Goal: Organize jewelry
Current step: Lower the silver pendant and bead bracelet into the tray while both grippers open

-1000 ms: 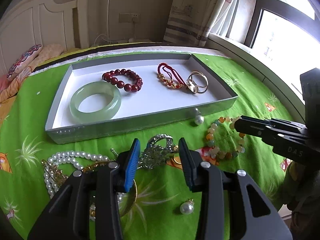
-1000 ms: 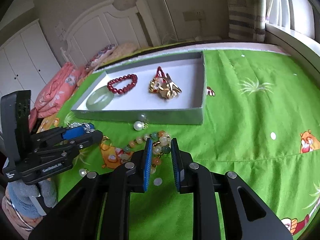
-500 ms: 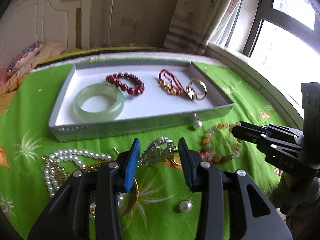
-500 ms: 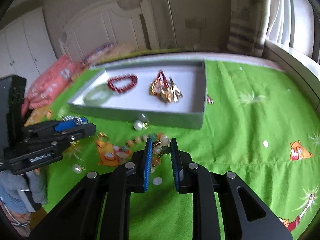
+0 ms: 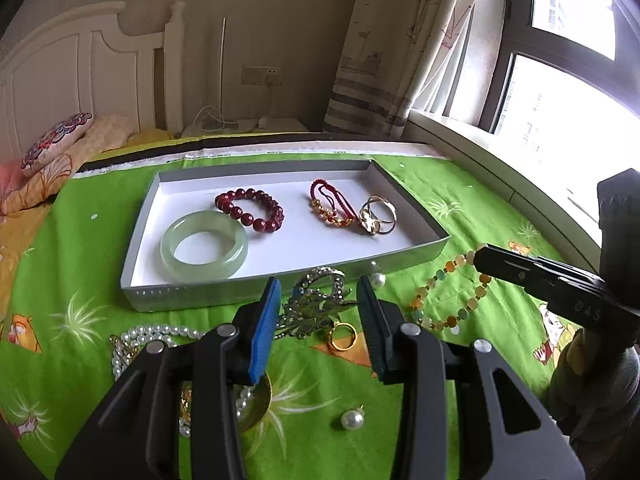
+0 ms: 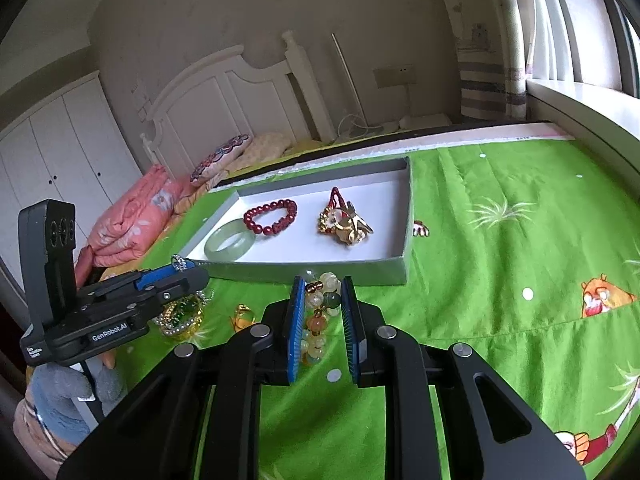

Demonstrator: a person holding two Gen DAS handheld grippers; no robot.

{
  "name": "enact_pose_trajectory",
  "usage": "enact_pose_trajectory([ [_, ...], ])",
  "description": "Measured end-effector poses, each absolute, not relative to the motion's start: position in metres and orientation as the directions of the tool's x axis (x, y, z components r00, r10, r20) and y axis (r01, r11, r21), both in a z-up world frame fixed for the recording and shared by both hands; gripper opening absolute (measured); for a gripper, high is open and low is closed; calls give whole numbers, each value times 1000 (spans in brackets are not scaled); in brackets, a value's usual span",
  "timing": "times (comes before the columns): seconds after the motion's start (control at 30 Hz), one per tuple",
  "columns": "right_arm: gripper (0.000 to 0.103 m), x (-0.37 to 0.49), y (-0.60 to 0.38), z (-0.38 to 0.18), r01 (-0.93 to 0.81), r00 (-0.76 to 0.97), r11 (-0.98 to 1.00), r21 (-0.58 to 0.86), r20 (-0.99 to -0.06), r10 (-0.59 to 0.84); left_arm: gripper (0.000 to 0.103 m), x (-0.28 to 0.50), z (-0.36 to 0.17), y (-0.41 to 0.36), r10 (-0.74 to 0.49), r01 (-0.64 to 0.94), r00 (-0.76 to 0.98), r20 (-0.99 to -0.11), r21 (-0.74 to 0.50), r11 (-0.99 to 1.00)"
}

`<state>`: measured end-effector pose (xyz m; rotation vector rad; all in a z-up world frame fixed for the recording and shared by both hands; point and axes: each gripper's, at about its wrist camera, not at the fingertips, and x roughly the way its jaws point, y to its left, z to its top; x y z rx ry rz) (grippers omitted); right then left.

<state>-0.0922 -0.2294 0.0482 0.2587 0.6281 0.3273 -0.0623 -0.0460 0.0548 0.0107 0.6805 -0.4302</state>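
A grey tray on the green bedspread holds a jade bangle, a red bead bracelet, a red-and-gold cord piece and gold rings. My left gripper is open, its fingers on either side of a silver rhinestone brooch; it also shows in the right wrist view. My right gripper is open around a multicolour bead bracelet, not clamping it.
Loose on the bedspread are a pearl necklace, a gold ring, a pearl earring and a second pearl by the tray wall. Pillows and a headboard lie at the left, a windowsill at the right.
Both grippers have moved forward toward the tray. The left one now brackets the brooch more closely. The right one stays over the bead bracelet, jaws slightly wider.
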Motion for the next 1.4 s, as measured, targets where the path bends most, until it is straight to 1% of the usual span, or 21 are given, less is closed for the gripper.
enact_pose_trajectory([
  [0.33, 19, -84, -243, 90, -217, 814, 927, 305, -468, 344, 39, -52, 72, -61, -382, 416, 700, -604, -90, 905],
  [0.53, 19, -66, -240, 106, -224, 823, 938, 264, -465, 328, 39, -32, 79, -69, -380, 417, 691, -614, -90, 904],
  [0.7, 19, -36, -238, 110, -217, 817, 943, 252, -482, 317, 39, -10, 81, -81, -358, 412, 684, -636, -68, 909],
  [0.9, 19, -2, -236, 108, -198, 816, 955, 222, -502, 286, 39, 11, 72, -95, -342, 408, 664, -664, -61, 911],
  [1.2, 19, 48, -233, 90, -165, 775, 958, 236, -570, 274, 39, 35, 52, -102, -307, 378, 641, -703, -59, 924],
  [1.4, 21, 68, -221, 80, -159, 760, 967, 197, -601, 247, 40, 45, 42, -100, -286, 342, 638, -715, -70, 937],
])
